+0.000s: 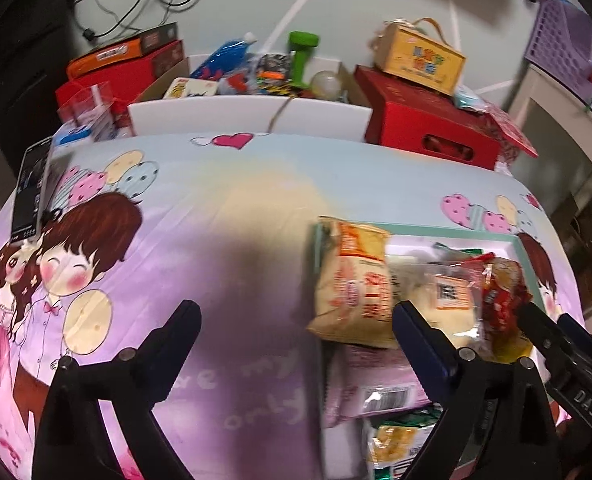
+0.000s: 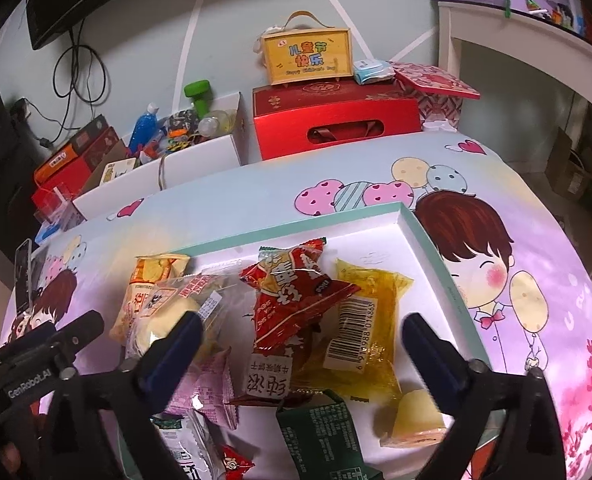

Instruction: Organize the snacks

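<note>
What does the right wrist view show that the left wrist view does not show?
Only the right wrist view shows the yellow packet with a barcode and the dark green packet, lying in the tray between the open right gripper fingers. Only the left wrist view shows the open left gripper over bare tablecloth. Both show the red snack packet, the orange-topped packet and the yellow gift box.
</note>
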### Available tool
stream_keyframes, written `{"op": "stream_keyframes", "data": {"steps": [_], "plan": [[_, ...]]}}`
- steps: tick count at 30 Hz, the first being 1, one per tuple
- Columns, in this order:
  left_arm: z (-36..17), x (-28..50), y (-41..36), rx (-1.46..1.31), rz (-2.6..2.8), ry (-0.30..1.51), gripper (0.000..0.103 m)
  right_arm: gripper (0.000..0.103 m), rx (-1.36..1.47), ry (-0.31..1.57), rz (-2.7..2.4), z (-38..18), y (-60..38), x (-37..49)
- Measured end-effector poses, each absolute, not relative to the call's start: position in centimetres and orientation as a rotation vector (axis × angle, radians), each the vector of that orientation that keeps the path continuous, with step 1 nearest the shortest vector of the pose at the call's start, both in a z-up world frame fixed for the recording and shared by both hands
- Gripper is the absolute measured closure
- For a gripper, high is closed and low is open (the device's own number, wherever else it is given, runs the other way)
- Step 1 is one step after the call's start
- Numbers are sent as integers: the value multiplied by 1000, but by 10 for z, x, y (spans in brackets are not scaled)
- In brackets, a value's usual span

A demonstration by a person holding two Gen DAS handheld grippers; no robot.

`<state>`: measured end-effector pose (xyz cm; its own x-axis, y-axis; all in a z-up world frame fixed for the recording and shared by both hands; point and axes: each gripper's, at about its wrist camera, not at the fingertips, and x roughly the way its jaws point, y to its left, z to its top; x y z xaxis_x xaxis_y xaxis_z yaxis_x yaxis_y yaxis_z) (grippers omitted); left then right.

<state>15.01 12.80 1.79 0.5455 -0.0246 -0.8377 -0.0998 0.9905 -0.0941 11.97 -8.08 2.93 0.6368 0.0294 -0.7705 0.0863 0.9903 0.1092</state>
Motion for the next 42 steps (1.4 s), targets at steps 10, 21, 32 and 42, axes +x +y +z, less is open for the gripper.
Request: {"op": "stream_keyframes", "data": {"steps": [10,21,32,42], "plan": [[12,151,135,-155,66,998,6,0,117,882,-23,28,-73,120],[15,143,137,-121,55,990,6,0,81,870,-14,33,-61,111],[26,113,140,-100,65,943,6,0,47,859,2,33,-52,86],[14,67,144,-77,60,982,6,0,29,886,10,21,-48,49]]}}
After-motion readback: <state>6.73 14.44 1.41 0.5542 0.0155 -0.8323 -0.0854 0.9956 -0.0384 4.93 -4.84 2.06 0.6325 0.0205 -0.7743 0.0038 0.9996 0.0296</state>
